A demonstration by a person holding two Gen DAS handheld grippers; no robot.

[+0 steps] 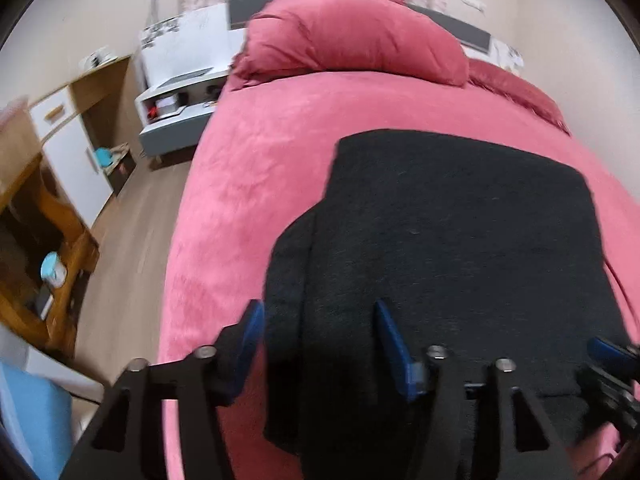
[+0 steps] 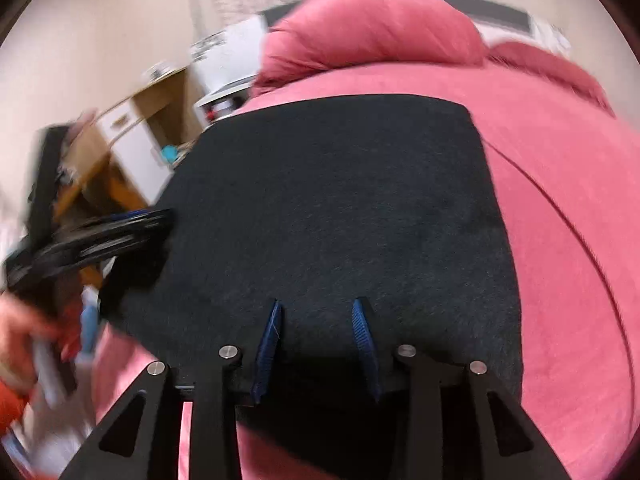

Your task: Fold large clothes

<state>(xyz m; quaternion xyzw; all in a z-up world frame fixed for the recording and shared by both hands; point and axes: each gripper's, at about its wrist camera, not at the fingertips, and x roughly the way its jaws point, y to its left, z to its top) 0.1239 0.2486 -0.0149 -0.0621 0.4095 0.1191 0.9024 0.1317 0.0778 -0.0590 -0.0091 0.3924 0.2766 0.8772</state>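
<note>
A dark, almost black garment [image 1: 460,220] [image 2: 340,200] lies folded into a flat rectangle on the pink bed cover [image 1: 248,184] [image 2: 568,240]. My left gripper [image 1: 320,344] hovers over the garment's near left corner with its blue pads wide apart; the cloth's left flap lies between them, unpressed. Over the near edge of the garment, my right gripper [image 2: 318,340] stands open with only flat cloth beneath. Each gripper shows in the other's view: the right gripper [image 1: 612,356] at the far right, the left gripper [image 2: 120,232] blurred at the left.
A bunched pink duvet [image 1: 352,32] is piled at the head of the bed. Left of the bed are a white nightstand [image 1: 180,92], a wooden desk with white doors [image 1: 60,128] and wood floor [image 1: 132,220]. A person's hand [image 2: 16,332] shows blurred at the left edge.
</note>
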